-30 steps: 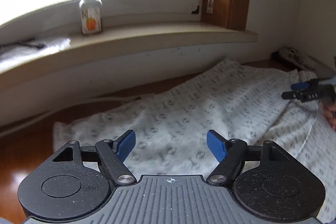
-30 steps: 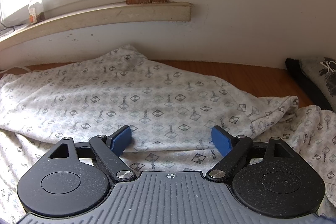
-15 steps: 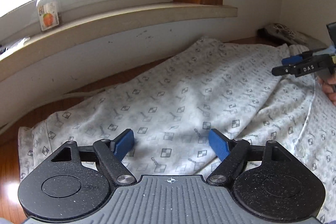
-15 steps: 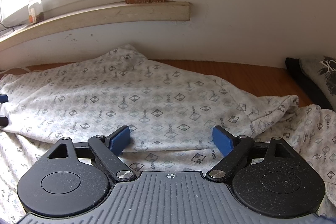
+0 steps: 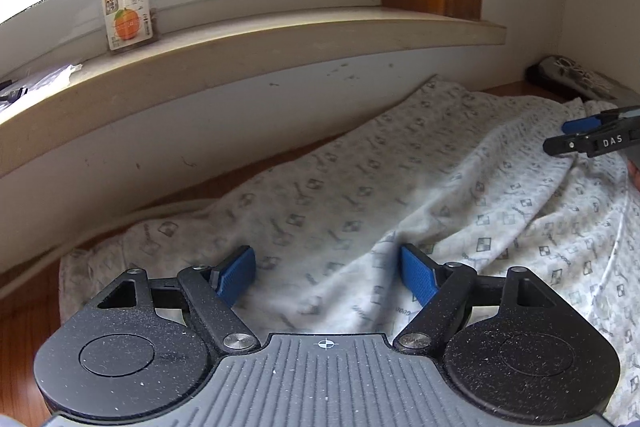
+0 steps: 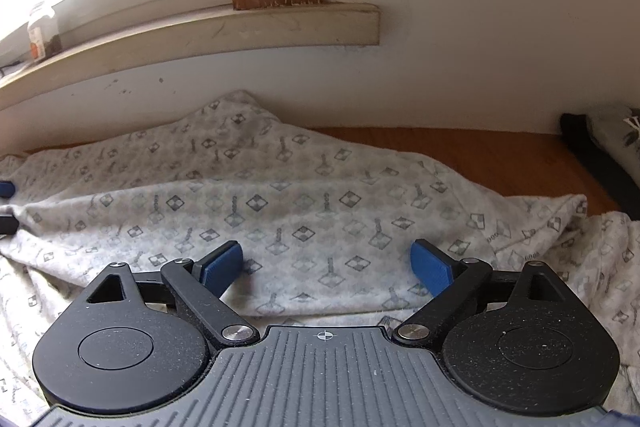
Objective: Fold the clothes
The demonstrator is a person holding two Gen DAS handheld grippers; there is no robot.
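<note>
A white garment [image 5: 360, 195] with a grey diamond print lies spread and rumpled on a wooden surface below a window sill. My left gripper [image 5: 328, 269] hovers open just above its left end, blue pads [image 5: 238, 273] apart, cloth beneath them. My right gripper [image 6: 326, 261] stands over a folded ridge of the same garment [image 6: 320, 195]. Its jaws are opening and the pads [image 6: 432, 265] do not press the cloth between them. The right gripper [image 5: 592, 137] also shows at the right edge of the left wrist view. The left gripper's tips [image 6: 6, 205] show at the left edge of the right wrist view.
A clear bottle [image 5: 128, 3] with an orange label stands on the beige window sill [image 5: 320, 39]. A dark printed garment [image 6: 600, 155] lies at the far right by the white wall. A white cable [image 5: 100, 231] runs along the wall's foot. Bare wood [image 6: 480, 151] lies behind the garment.
My left gripper moved left and lower, toward the garment's left end, and its tips came into the right wrist view. The right gripper's jaws widened a little; it stayed in place.
</note>
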